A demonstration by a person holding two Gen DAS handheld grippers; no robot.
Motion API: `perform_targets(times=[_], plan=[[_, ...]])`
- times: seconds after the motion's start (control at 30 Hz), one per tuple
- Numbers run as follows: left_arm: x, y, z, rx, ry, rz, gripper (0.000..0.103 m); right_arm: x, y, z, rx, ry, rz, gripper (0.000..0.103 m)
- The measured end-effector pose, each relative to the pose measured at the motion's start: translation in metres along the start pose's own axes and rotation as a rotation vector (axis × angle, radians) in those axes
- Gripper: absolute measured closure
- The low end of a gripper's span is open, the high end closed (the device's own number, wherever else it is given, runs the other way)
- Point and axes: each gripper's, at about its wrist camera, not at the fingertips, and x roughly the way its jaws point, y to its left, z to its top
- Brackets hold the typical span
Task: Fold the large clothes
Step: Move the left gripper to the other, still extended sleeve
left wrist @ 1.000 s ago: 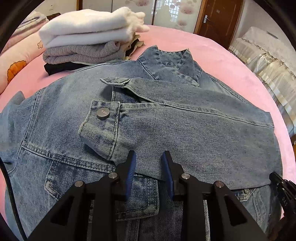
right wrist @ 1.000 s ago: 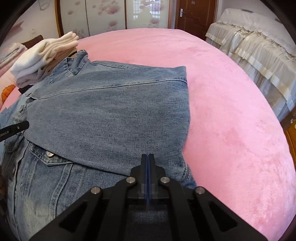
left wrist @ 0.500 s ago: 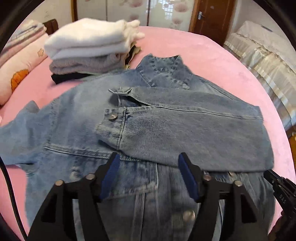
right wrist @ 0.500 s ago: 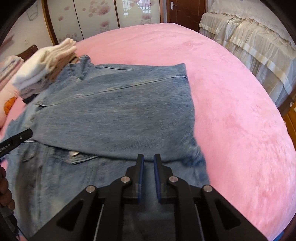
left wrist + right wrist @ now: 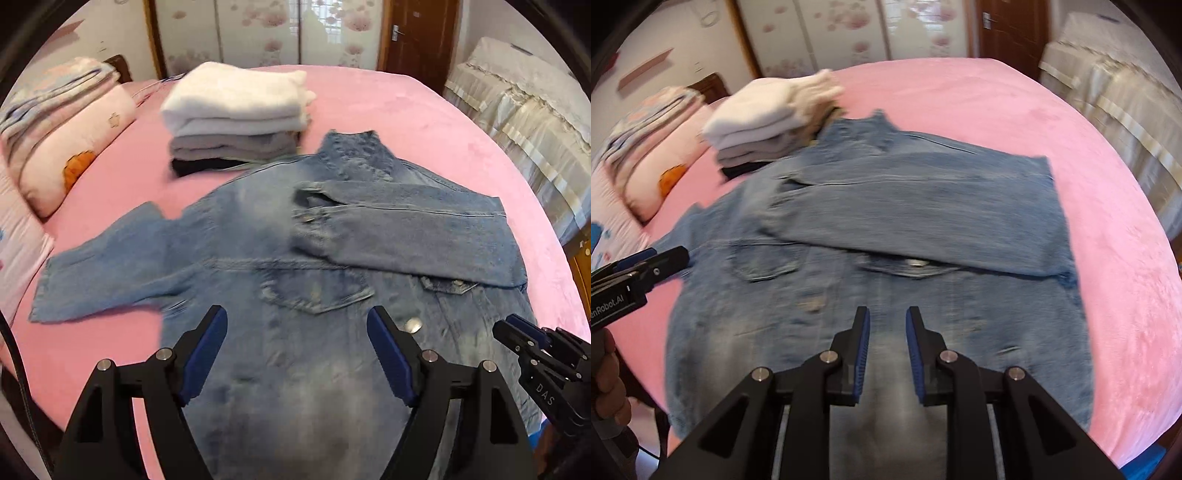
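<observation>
Both tools hang empty above the denim jacket [image 5: 295,288]: the left gripper [image 5: 297,354] spread wide, the right gripper [image 5: 886,354] parted narrowly. One sleeve [image 5: 406,236] lies folded across the chest (the other sleeve [image 5: 110,273] remains outstretched on the pink bed [image 5: 424,122]).

Bare pink bedspread [image 5: 1015,110] right of denim jacket [image 5: 295,295]; folded clothes stack [image 5: 236,122] seemingly touching its collar.

The blue denim jacket [image 5: 295,280] lies front-up (one sleeve folded across its chest, the other outstretched).
</observation>
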Motion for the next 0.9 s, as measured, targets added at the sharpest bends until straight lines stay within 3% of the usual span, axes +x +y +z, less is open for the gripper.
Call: perform_targets(times=[0.13,0.5,0.7,0.9], plan=[[-0.020,0.046,-0.015,-0.045,0.009,0.034,0.026,-0.011,0.048,0.001,-0.067,-0.014,0.031,0.067],[-0.032,0.184,-0.030,-0.288,-0.010,0.126,0.026,0.001,0.189,0.013,-0.276,-0.005,0.152,0.067],[-0.018,0.282,-0.021,-0.452,0.083,0.139,0.026,0.021,0.245,0.032,-0.355,-0.029,0.172,0.067],[0.024,0.358,-0.014,-0.492,0.153,0.103,0.026,0.055,0.283,0.056,-0.376,-0.033,0.184,0.067]])
